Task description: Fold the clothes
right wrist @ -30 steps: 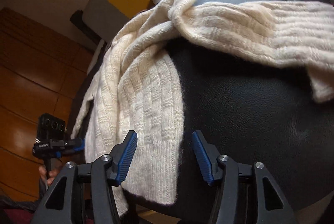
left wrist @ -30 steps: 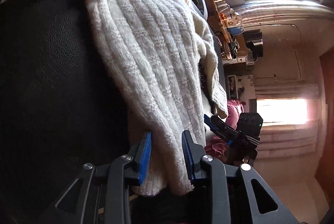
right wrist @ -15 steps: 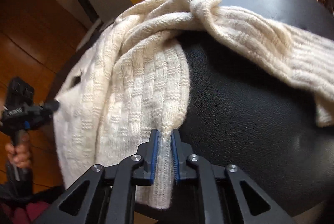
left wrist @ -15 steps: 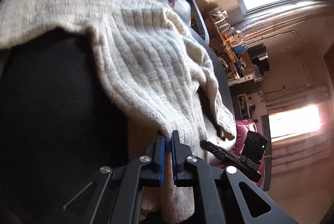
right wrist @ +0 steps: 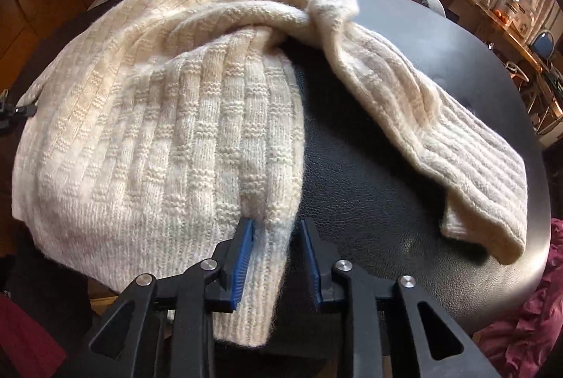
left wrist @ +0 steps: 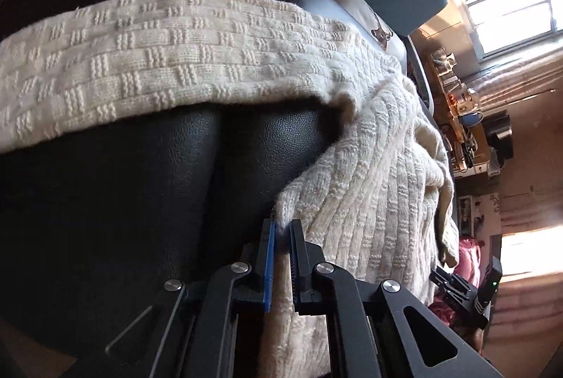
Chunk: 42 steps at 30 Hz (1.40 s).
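The right gripper [right wrist: 276, 237] has let go: half a second ago its fingers were pinched on the hem of the cream knit sweater [right wrist: 169, 117], and now they stand apart, the hem lying loose between them, the left pad touching the knit and the right pad clear of it over bare leather. The left gripper [left wrist: 281, 230] has stayed clamped, its fingers narrow on a bunched corner of the same sweater, and its view has swung so that one sleeve [left wrist: 140, 61] now runs across the top of the frame. The sweater lies spread over the black leather seat [right wrist: 404, 167], its body to the left in the right wrist view and the sleeve trailing right toward the seat's edge. Judged from this, one side has been laid down and released while the other is still being carried, so the fold is only begun. The right gripper sits low at the near edge, pointing across the seat; the left reaches in level from the side, fingers pointing along the hem
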Available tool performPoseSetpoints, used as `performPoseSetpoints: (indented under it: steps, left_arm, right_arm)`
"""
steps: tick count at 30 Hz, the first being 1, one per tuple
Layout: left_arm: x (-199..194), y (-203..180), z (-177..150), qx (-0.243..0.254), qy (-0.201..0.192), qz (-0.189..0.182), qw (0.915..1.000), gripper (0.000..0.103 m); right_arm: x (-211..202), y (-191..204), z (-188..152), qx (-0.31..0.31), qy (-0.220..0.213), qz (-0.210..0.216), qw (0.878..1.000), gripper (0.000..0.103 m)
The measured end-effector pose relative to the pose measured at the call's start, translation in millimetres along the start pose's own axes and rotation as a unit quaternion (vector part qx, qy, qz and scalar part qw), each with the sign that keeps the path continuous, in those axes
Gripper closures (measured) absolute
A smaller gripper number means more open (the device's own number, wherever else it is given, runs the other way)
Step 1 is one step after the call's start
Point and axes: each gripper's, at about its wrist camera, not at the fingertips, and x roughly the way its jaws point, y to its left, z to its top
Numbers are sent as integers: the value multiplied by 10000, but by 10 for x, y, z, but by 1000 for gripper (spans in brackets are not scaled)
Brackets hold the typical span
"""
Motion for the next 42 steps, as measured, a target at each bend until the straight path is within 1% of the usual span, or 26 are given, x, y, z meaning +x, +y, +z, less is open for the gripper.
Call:
performPoseSetpoints:
  steps: [2,3,4,5,7,8,11,12,14,16,18,21,23,25,27,28,30,32,33,34,37,38,39,42]
  left_arm:
    - [-194,-68,16,33,-250,-218,9994,96]
    - [-308,-104,37,71,-409,-312,9987,96]
    - [-436,-139,92,132,-608,-321,9975,94]
    - [-551,-166,169,184,-797,-243,9964,90]
    - [-701,-158,345,241,-1094,99,9937,88]
    - [-703,-151,421,244,-1130,175,9931,88]
    - [-711,-131,649,250,-1235,402,9912,88]
    - [-692,-158,717,319,-1253,486,9904,88]
    - [-576,-308,827,655,-1222,654,9882,88]
    - [-369,-424,927,974,-1084,783,9862,88]
    - [-143,-436,1028,1149,-942,1013,9837,88]
    - [202,-406,1183,1342,-731,1410,9781,88]
    - [356,-328,1277,1333,-677,1628,9753,88]
    - [419,-230,1354,1318,-749,1780,9723,88]
    - [412,-166,1432,1399,-918,1843,9685,89]
    - [405,-137,1476,1435,-995,1889,9663,89]
    - [396,-84,1577,1492,-1125,2017,9615,89]
    - [404,-43,1674,1636,-1244,2208,9534,89]
    - [411,-22,1720,1722,-1293,2313,9487,89]
    - [417,2,1766,1786,-1318,2380,9456,89]
    - [426,80,1918,1926,-1333,2472,9402,89]
    - [424,112,1970,1939,-1330,2469,9401,89]
    - [414,146,2021,1889,-1314,2408,9429,89]
    - [367,223,2147,1620,-1202,2170,9551,89]
  right_arm:
    - [-111,-9,48,45,-200,85,9998,76]
    - [-162,25,132,63,-344,162,9993,76]
    - [-211,66,229,81,-493,247,9984,76]
    - [-261,107,325,99,-642,332,9973,75]
    - [-303,265,501,74,-910,606,9940,74]
    - [-338,307,514,5,-992,726,9924,74]
    - [-226,684,938,-301,-1120,982,9884,74]
    - [-195,807,1079,-414,-1150,1057,9869,74]
    - [-253,852,1175,-533,-1290,1064,9845,74]
    - [-252,884,1476,-487,-1459,1168,9812,74]
    - [-188,886,1838,-373,-1597,1183,9793,74]
    - [44,815,2342,-248,-1487,1098,9825,74]
    - [225,807,2656,-234,-1373,1018,9850,74]
    - [458,871,2899,-385,-1146,929,9883,74]
    - [715,967,3090,-551,-896,961,9898,74]
    - [867,1037,3165,-666,-695,924,9911,74]
    - [1184,1201,3268,-915,-370,721,9925,74]
    - [1389,1381,3300,-1333,-409,472,9891,73]
    - [1410,1445,3322,-1449,-565,408,9870,73]
    - [1423,1479,3338,-1518,-615,383,9858,72]
    - [1470,1565,3378,-1707,-683,326,9824,71]
    - [1485,1594,3392,-1770,-706,307,9812,71]
    - [1488,1600,3383,-1797,-747,299,9804,71]
    - [1438,1544,3367,-1588,-737,371,9839,71]
